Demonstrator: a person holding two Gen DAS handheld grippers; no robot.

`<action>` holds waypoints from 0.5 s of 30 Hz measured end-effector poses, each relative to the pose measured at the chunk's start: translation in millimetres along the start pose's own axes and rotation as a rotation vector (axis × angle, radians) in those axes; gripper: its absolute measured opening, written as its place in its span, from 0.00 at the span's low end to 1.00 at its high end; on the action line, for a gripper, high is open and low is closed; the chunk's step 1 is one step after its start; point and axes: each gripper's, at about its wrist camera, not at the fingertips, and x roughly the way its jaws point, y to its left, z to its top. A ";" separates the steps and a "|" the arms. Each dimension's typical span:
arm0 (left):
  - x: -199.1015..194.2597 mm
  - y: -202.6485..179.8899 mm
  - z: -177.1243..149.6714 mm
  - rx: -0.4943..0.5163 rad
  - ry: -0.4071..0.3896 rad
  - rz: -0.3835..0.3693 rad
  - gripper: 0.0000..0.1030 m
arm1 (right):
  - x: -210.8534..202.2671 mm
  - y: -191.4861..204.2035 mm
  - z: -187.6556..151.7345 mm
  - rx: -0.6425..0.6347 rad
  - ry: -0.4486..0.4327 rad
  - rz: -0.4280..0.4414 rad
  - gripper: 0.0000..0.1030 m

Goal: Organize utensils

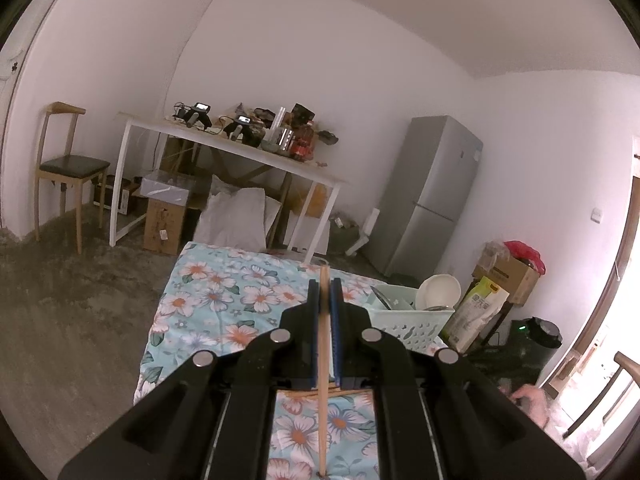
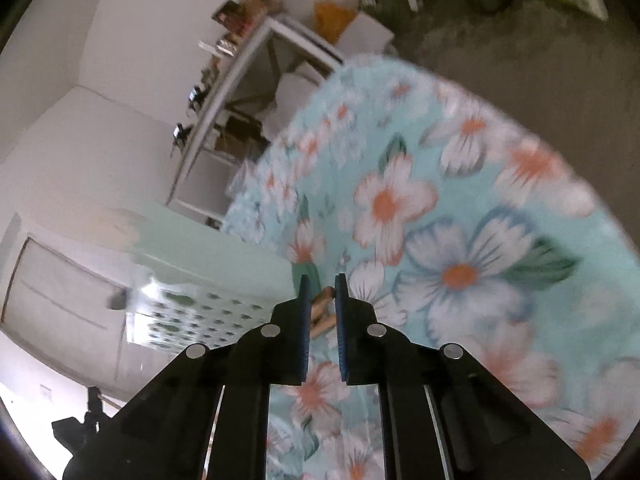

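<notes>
My left gripper [image 1: 325, 284] is shut on a wooden chopstick [image 1: 323, 360]. The stick runs lengthwise between the blue pads, its tip poking out past the fingertips, above the floral tablecloth [image 1: 224, 304]. Another wooden stick [image 1: 316, 395] lies crosswise on the cloth under the gripper. A pale green slotted basket [image 1: 408, 322] with white bowls [image 1: 438, 290] stands at the right. My right gripper [image 2: 324, 280] hangs tilted over the cloth [image 2: 460, 240], jaws slightly apart, with wooden chopstick ends [image 2: 322, 314] lying between and below the pads. The basket [image 2: 192, 280] is blurred at its left.
A white table [image 1: 240, 152] cluttered with gear stands at the back, boxes under it. A wooden chair [image 1: 64, 168] is at the far left, a grey fridge [image 1: 432, 196] at the right. Boxes and a bag [image 1: 480, 312] sit beside the basket. A hand [image 1: 532, 400] shows at lower right.
</notes>
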 end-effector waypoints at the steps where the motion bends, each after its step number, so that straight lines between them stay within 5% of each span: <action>1: 0.4 0.3 -0.1 -0.001 0.000 -0.002 0.05 | -12.0 2.4 2.1 -0.012 -0.025 0.000 0.08; 8: -2.3 0.8 0.3 -0.004 -0.003 -0.005 0.05 | -119.2 51.6 18.4 -0.237 -0.228 -0.066 0.05; 15: -4.7 -5.1 0.6 -0.007 -0.015 -0.006 0.05 | -116.2 97.7 12.7 -0.437 -0.209 -0.128 0.05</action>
